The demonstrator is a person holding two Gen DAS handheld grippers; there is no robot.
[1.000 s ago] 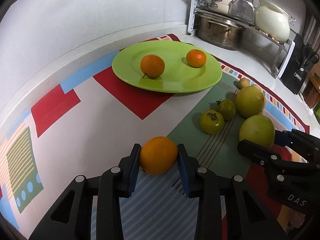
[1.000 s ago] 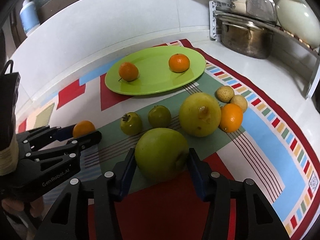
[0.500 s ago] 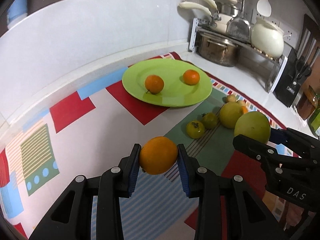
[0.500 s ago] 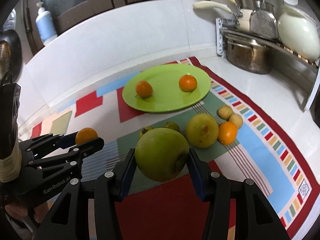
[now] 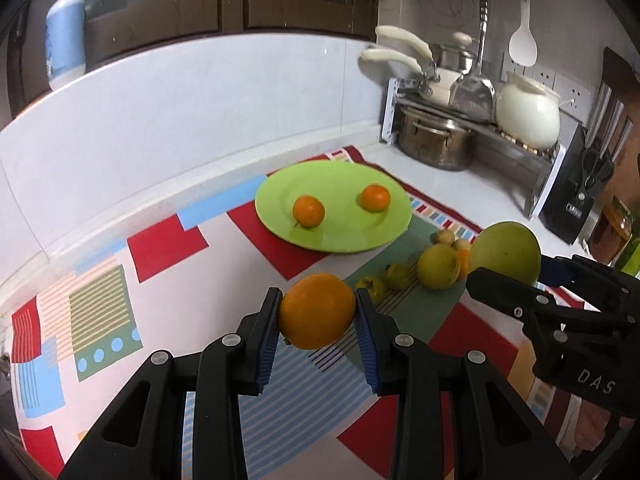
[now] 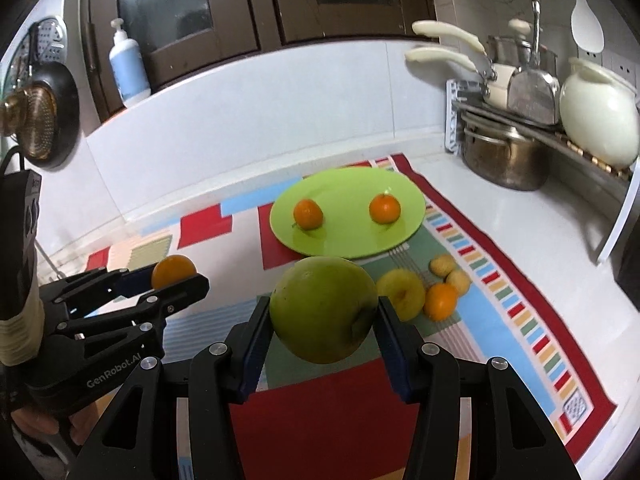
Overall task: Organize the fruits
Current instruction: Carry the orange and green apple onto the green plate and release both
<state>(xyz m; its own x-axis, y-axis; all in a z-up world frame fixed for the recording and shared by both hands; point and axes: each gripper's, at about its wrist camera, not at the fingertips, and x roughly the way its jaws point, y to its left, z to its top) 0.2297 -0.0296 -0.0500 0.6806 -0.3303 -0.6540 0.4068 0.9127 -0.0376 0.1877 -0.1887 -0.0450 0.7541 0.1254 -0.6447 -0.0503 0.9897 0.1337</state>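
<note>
The blue soap bottle (image 5: 65,32) at far left is cut off by the lens rim in the left wrist view, and the patterned mat (image 5: 168,292) runs out of view under both gripper bodies. The left gripper (image 5: 317,322) is held level above the mat, pointing toward the green plate (image 5: 340,236); its jaws are clamped on the orange (image 5: 317,311), which sits squarely between the blue pads and clear of the mat. Two small oranges (image 5: 308,211) lie on the plate, well apart from each other. Loose fruit lies on the mat just right of the plate: a yellow-green fruit (image 6: 401,294), a small orange (image 6: 440,301) touching it, and two small tan fruits (image 6: 443,265) whose kind is hard to make out. Two small green fruits (image 5: 398,276) show only in the left wrist view; in the right wrist view the held fruit hides them. The right gripper (image 6: 323,320) is held raised beside the left one, aimed at the plate, its jaws closed on the large green fruit (image 6: 323,315), gripped at its sides and lifted off the mat. The pot rack (image 6: 520,120) at far right is partly cut off.
</note>
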